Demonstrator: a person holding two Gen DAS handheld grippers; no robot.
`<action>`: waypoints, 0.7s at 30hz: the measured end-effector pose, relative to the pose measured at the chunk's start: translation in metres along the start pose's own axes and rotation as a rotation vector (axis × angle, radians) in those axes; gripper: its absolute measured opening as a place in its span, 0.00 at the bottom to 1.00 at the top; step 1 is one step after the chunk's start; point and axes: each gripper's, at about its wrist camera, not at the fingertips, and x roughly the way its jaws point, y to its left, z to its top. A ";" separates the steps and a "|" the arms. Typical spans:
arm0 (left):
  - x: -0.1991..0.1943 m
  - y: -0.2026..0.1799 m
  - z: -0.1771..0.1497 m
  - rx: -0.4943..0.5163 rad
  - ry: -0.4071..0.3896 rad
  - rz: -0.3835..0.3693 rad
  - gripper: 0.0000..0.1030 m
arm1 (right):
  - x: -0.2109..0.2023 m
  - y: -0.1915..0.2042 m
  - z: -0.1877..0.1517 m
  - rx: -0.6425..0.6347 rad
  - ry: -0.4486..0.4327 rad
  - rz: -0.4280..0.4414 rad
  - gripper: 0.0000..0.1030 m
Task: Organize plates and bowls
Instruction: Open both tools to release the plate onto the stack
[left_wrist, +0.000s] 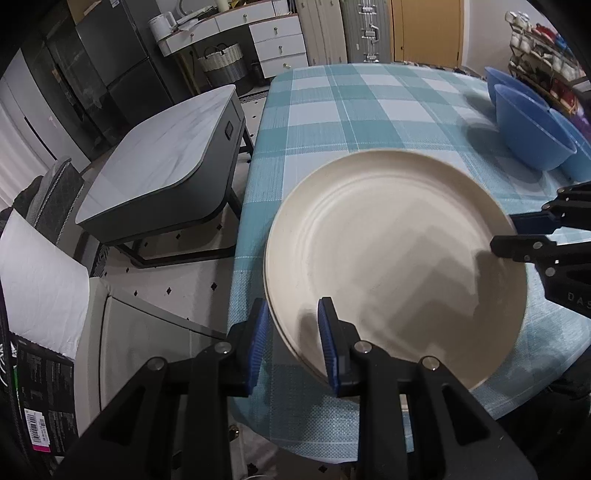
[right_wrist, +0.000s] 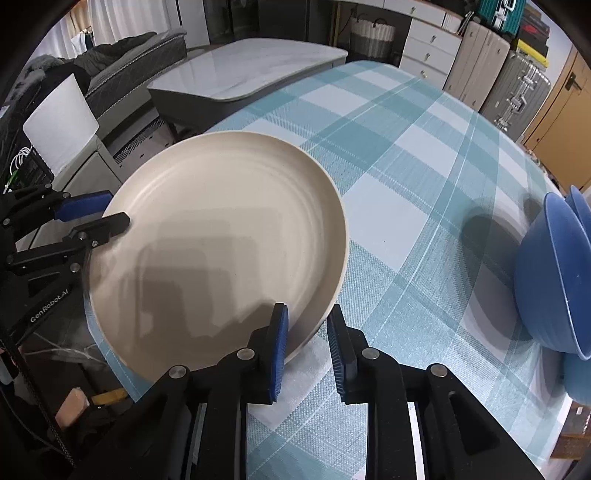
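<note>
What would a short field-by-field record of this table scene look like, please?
surface: checked teal tablecloth
cream plate: face up, near the table's edge
left gripper: straddles the plate's rim; grip unclear
right gripper: straddles the opposite rim, jaws open
blue bowls: nested, tipped sideways, apart from the plate

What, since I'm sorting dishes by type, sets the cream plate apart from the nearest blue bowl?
The cream plate is wide and shallow; the blue bowl is deep and narrower across. The plate lies flat with its face up, while the bowl is tipped on its side, its outer wall towards the plate. The plate sits at the table's near edge, the bowl at the right side. Both are plain, single-coloured and rest on the checked tablecloth.
</note>
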 end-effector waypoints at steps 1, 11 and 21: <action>-0.001 0.000 0.000 -0.001 -0.001 -0.003 0.26 | 0.001 -0.002 0.001 0.005 0.009 0.009 0.21; -0.002 0.004 0.001 -0.011 -0.002 -0.019 0.27 | -0.007 -0.010 0.001 0.049 -0.027 0.051 0.21; -0.012 0.009 0.006 -0.079 -0.068 0.006 0.46 | -0.028 -0.025 -0.003 0.133 -0.144 0.044 0.26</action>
